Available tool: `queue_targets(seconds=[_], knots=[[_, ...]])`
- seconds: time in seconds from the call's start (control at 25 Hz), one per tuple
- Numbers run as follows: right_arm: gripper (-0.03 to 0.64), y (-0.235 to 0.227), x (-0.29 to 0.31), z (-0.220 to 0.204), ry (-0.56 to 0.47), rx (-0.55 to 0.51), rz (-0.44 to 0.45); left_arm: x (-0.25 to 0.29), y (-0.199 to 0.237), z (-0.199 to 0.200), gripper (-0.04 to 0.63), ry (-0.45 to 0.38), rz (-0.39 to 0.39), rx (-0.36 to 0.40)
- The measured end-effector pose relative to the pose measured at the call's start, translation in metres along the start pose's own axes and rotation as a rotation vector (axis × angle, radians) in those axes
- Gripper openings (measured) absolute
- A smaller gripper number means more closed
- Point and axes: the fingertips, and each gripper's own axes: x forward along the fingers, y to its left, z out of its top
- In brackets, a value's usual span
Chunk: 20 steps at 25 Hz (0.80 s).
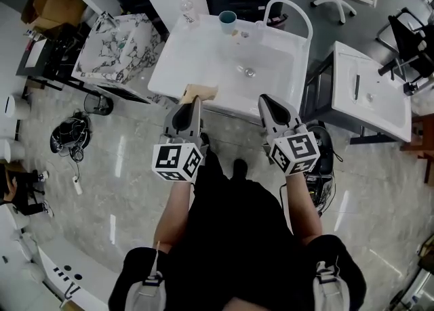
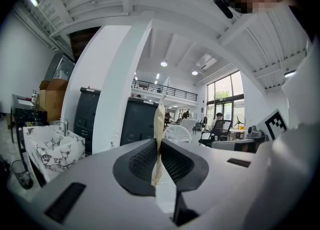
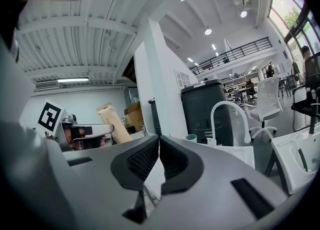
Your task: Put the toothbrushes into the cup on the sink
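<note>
1. The left gripper (image 2: 159, 146) is clamped on a thin tan paper packet (image 2: 159, 124). Its ribbed pads press the flat sides, so the packet stands edge-on and sticks out past the tips. Gripping across the flat faces is probably what keeps so flimsy a thing from twisting.
2. The right gripper (image 3: 159, 146) has its jaws fully together with nothing between them. It is held level beside the left one, seemingly in reserve (perhaps to help open or steady the packet).
3. In the head view, both tools hang just short of the near edge of the sink (image 1: 169, 66). The left gripper (image 1: 195, 99) carries the packet (image 1: 201, 91) over that near rim, while the right gripper (image 1: 266, 99) sits a little apart on the other side.
4. I see no bare toothbrush anywhere. I judge the packet to be a wrapped one, though its contents are hidden.
5. The teal cup (image 1: 228, 22) stands upright on the sink's far rim, left of the arched white faucet (image 1: 288, 5) and well apart from both tools. That spot leaves its mouth clear for a drop from above.
6. A clear glass (image 1: 185, 6) stands at the sink's far left corner, and small bits I cannot identify lie near the cup.
7. Judged from this, delivery has not begun. The packet has to cross the whole basin first.
</note>
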Motion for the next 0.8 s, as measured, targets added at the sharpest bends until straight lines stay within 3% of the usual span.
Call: queue_targets(seconds=[0.8], knots=[[0.032, -0.009, 0.098, 0.008, 0.055, 0.013, -0.117, 0.077, 0.086, 0.010, 0.037, 0.032, -0.086, 0.005]])
